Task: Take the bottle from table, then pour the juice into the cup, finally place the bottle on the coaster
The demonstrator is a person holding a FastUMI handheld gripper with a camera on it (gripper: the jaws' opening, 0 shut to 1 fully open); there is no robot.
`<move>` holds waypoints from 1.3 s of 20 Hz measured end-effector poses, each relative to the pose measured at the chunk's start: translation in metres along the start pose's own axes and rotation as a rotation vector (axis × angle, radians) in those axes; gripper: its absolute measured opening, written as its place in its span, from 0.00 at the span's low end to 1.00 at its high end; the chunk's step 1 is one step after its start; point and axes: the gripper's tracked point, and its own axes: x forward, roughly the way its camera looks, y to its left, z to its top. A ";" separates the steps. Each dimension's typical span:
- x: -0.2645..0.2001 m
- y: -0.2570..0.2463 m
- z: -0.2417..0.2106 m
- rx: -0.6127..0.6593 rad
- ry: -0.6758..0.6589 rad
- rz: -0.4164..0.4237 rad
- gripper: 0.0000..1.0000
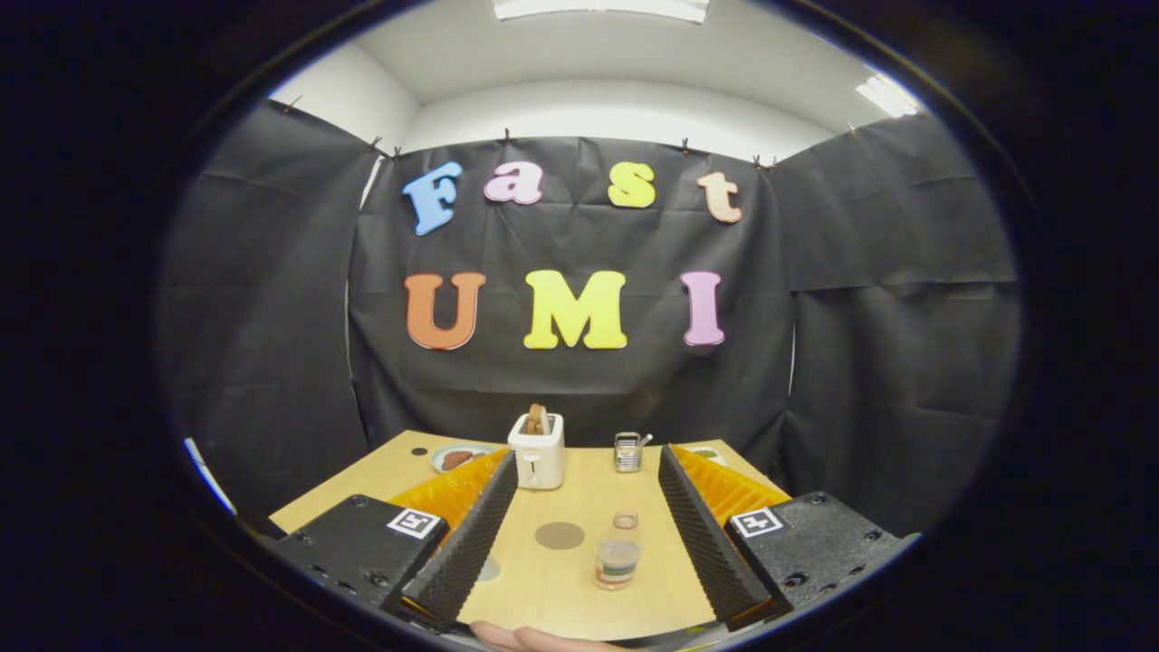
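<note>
Pale wood-grain table (579, 593) carries a small clear bottle (617, 560) with a banded label too small to read, standing between the gripper (579, 534) fingers, whose ribbed pads gape wide, touching nothing. A clear cup (625, 520) sits just behind it; a round brown coaster (559, 535) lies flat beside. Beyond stand a boxy white toaster (537, 450) and a metal rack (627, 451). 2 plates are partly hidden.

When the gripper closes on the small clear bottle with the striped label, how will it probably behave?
The small clear bottle with a striped label looks smooth, so it may slip between the open gripper fingers. It stands upright and narrow on the wooden table, so a side push could tip it. It seems partly filled, probably light.
</note>
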 end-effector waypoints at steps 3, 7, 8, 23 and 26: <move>0.007 -0.009 -0.007 -0.024 -0.009 -0.029 1.00; 0.012 -0.019 -0.020 -0.057 -0.024 -0.054 1.00; 0.015 -0.022 -0.023 -0.059 -0.029 -0.058 1.00; 0.059 -0.040 -0.105 -0.033 -0.019 -0.055 1.00; 0.076 -0.044 -0.132 -0.003 0.006 -0.052 1.00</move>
